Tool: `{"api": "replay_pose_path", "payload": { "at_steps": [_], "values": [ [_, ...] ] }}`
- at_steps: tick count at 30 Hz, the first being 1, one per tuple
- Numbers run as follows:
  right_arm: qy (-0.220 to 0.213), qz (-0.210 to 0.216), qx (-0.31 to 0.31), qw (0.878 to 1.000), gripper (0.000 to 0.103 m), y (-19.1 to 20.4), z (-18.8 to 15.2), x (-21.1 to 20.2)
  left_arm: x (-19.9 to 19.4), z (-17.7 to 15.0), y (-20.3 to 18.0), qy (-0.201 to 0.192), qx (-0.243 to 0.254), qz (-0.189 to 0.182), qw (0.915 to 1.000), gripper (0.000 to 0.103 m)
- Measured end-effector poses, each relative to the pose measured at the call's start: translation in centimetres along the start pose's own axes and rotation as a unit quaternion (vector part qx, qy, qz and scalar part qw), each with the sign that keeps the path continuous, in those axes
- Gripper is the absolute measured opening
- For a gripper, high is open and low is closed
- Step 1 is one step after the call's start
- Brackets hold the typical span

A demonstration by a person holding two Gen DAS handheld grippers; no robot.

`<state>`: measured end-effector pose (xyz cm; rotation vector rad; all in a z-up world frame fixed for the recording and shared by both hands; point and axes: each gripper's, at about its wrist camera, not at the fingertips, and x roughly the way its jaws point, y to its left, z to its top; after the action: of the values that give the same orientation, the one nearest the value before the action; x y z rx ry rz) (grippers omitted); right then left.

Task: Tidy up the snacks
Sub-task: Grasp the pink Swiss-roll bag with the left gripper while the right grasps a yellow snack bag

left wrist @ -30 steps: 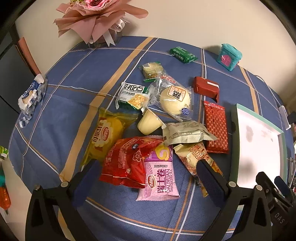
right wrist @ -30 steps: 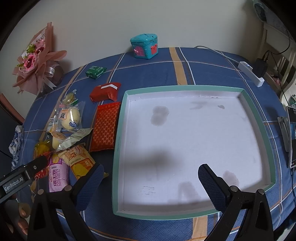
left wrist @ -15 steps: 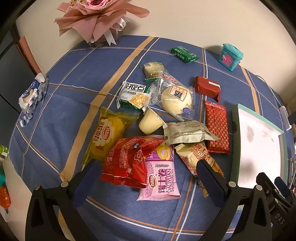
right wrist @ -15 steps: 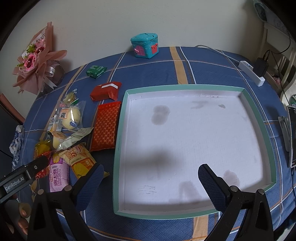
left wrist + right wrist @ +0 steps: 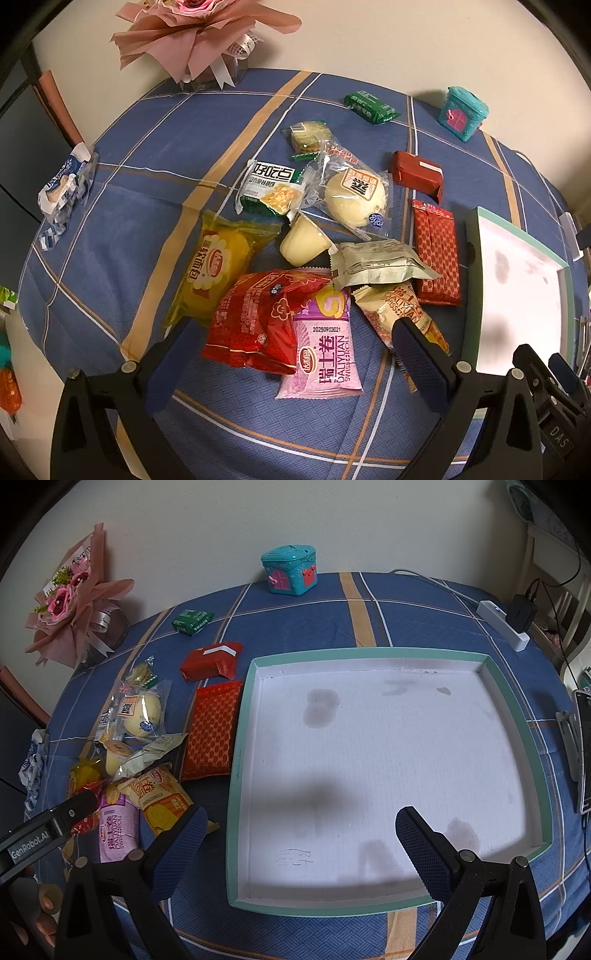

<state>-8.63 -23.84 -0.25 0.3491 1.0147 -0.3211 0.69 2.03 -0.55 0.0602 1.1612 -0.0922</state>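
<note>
Left wrist, pink snack (image 5: 325, 350) between spread jaws

right hand-held gripper (image 5: 297, 834) spread wide | above tray (image 5: 517, 716) | snacks (image 5: 140, 738) beside tray's left

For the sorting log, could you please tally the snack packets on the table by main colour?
Red: 3
Green: 3
Yellow or orange: 2
Pink: 1
Clear with bun: 1
Cream cup: 1
Beige: 1
Total: 12
</note>
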Motion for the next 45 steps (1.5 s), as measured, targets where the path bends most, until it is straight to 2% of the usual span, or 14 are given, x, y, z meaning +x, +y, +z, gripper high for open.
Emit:
{"api": "replay_pose_path", "payload": {
  "at_steps": [4, 8, 12, 16, 19, 24, 30, 32, 34, 36, 40, 45],
  "values": [
    [0.000, 0.002, 0.000, 1.000, 0.103, 0.3, -0.1, 0.0, 0.1, 0.0, 0.6, 0.001, -0.006, 0.001, 1.0000, 0.103],
    [-0.007, 0.018, -0.005, 1.000, 0.103, 1.3, 0.2, -0.1, 0.0, 0.2, 2.1, 0.002, -0.036, 0.003, 0.9994, 0.103],
    [-0.014, 0.035, -0.026, 0.999, 0.103, 3.4, 0.4, 0.1, 0.1, 0.2, 3.7, 0.005, -0.067, 0.004, 0.9978, 0.103],
    [-0.002, 0.078, -0.044, 0.996, 0.103, 6.1, 0.2, 1.3, 0.4, 0.2, 4.9, 0.015, -0.093, -0.004, 0.9956, 0.103],
    [0.005, 0.085, -0.065, 0.994, 0.102, 7.8, 0.0, 2.1, 0.6, 0.1, 5.3, 0.021, -0.101, -0.012, 0.9947, 0.103],
    [0.014, 0.087, -0.095, 0.992, 0.093, 9.8, -0.4, 3.2, 1.0, 0.0, 4.9, 0.034, -0.101, -0.026, 0.9940, 0.103],
    [0.032, 0.083, -0.115, 0.989, 0.077, 10.3, -0.6, 4.1, 2.1, -0.1, 3.8, 0.058, -0.090, -0.045, 0.9932, 0.102],
    [0.038, 0.084, -0.121, 0.988, 0.076, 10.5, -0.6, 4.4, 2.8, -0.2, 3.3, 0.072, -0.089, -0.052, 0.9920, 0.101],
    [0.042, 0.081, -0.128, 0.988, 0.073, 10.6, -0.7, 4.8, 3.4, -0.3, 3.0, 0.084, -0.087, -0.052, 0.9913, 0.095],
    [0.047, 0.078, -0.132, 0.987, 0.066, 10.7, -0.8, 5.1, 3.9, -0.4, 2.6, 0.093, -0.084, -0.048, 0.9909, 0.093],
    [0.058, 0.074, -0.139, 0.986, 0.063, 10.9, -1.1, 6.0, 4.9, -0.5, 1.8, 0.111, -0.076, -0.051, 0.9896, 0.090],
    [0.062, 0.072, -0.144, 0.985, 0.061, 10.9, -1.4, 6.6, 6.1, -0.6, 1.4, 0.126, -0.084, -0.071, 0.9859, 0.085]
  ]
}}
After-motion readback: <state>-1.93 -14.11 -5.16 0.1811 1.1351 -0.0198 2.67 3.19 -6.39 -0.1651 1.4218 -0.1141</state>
